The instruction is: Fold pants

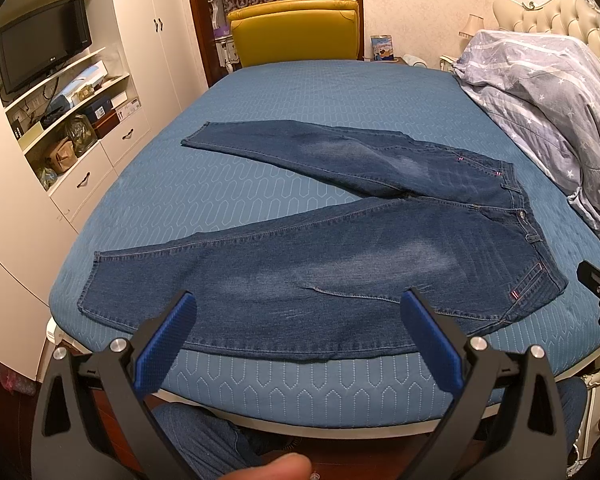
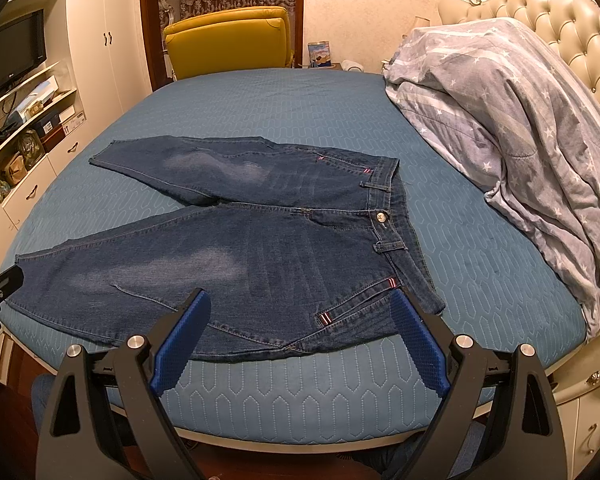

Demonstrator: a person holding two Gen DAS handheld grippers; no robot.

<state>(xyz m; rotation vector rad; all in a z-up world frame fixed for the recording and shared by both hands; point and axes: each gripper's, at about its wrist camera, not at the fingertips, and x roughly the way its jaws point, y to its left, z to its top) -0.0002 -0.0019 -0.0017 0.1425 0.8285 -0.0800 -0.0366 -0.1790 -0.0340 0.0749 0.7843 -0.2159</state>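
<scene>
Both your left gripper [image 1: 298,306] and right gripper [image 2: 300,308] hang released above the bed's [image 1: 300,96] near edge; the blue jeans [image 1: 320,248] lie unfolded, legs spread.

Black tongs [image 1: 298,298] with blue ribbed pads [image 2: 182,342], silver screws.
</scene>
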